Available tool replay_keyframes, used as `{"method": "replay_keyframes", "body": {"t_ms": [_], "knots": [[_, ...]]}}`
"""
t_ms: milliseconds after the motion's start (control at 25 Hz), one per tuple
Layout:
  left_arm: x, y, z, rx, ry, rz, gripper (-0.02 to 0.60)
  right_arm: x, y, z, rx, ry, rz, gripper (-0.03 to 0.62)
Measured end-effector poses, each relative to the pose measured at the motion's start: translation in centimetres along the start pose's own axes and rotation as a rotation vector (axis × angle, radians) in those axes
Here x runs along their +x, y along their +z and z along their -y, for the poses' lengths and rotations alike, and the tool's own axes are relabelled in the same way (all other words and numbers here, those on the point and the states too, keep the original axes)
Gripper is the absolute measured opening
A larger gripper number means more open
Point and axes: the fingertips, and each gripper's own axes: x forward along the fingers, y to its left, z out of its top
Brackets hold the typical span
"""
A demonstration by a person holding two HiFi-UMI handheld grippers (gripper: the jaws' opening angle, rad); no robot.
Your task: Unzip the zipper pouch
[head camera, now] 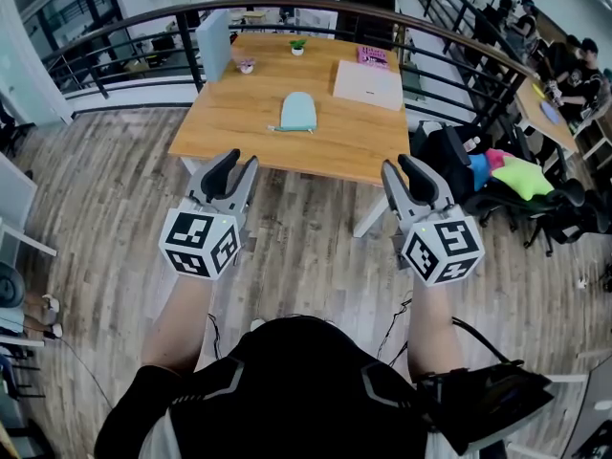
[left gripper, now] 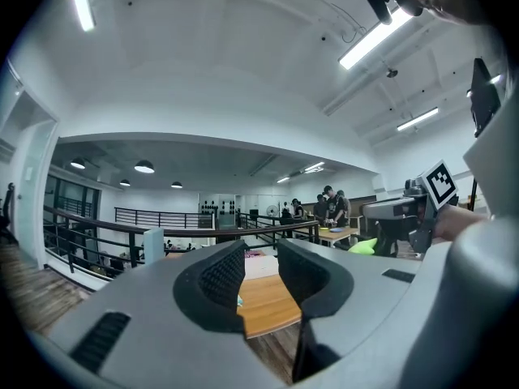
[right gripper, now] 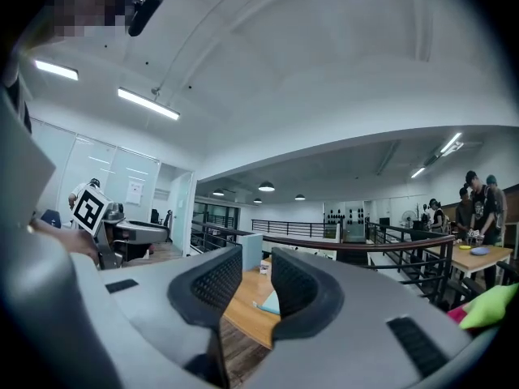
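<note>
Smooth wooden table (head camera: 239,113), soft cloth pouch (head camera: 297,112).

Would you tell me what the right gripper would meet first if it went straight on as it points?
Likely the wooden table, where the teal pouch shows between the open tongs of the right gripper; it may be high enough to pass over.

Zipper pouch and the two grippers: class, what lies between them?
Head view: only bare table and wooden floor lie between the zipper pouch and the left gripper and right gripper; no other object.
</note>
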Motion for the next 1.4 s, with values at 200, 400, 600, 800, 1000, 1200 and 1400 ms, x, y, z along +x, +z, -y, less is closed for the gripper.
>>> {"method": "replay_keyframes", "body": {"t_ms": [200,400,600,800,1000,1200,1400], "knots": [[0.0,-0.5,-0.1,-0.01,0.031,-0.004,0.175,-0.2,-0.5,0.6,0.005,0.015,-0.013,0.186],[0.2,-0.4,0.5,-0.002,0.032,0.006,0.215,-0.4,-0.7,1.3,0.001,0.028,-0.016,0.206],[0.9,-0.5,1.5,0.031,0.05,-0.01,0.238,-0.5,-1.0,2.6,0.008,0.031,-0.025,0.221],[1.8,-0.8,2.3,0.036,0.071,-0.016,0.238,-0.5,-1.6,3.5,0.02,0.049,-0.027,0.221],[2.8,-1.0,3.2,0.031,0.086,-0.029,0.238,-0.9,-1.9,5.0,0.028,0.067,-0.021,0.221],[3.8,-1.7,4.8,0.04,0.11,-0.036,0.238,-1.3,-2.9,6.6,0.028,0.1,-0.02,0.221],[5.2,-2.9,4.8,0.054,0.105,-0.068,0.238,0.2,-4.5,7.5,0.05,0.125,-0.035,0.219]]}}
